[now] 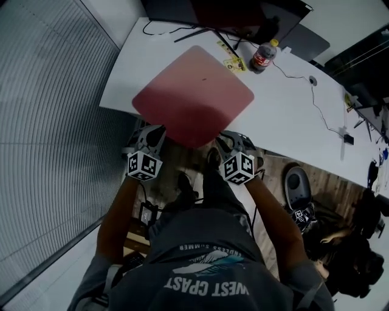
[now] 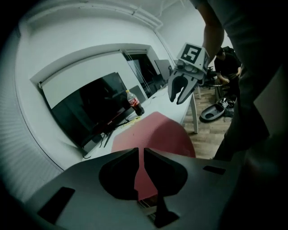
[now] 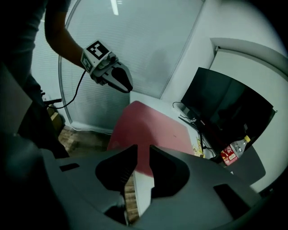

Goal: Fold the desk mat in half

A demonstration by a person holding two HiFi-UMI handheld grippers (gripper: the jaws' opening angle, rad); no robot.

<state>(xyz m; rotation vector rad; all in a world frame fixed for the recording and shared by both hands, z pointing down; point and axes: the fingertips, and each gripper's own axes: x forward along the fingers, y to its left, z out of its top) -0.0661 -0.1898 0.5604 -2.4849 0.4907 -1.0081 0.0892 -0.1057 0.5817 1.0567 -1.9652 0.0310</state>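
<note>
The red desk mat (image 1: 194,94) lies on the white counter (image 1: 292,115). The left gripper (image 1: 152,135) and right gripper (image 1: 228,143) are by its near side. A bottle (image 1: 263,56) stands behind

monitor (image 1: 225,15) cut off at top edge; bottle (image 1: 264,56) label seems unreadable.

- The left gripper (image 1: 152,133) pointed forward and down, its jaws closed to a thin slit.
- The right gripper (image 1: 223,143) was held beside it, tilted the same way, jaws parted a little.
- The left forearm (image 1: 115,212) and right forearm (image 1: 276,212) reached forward, bare.
</note>
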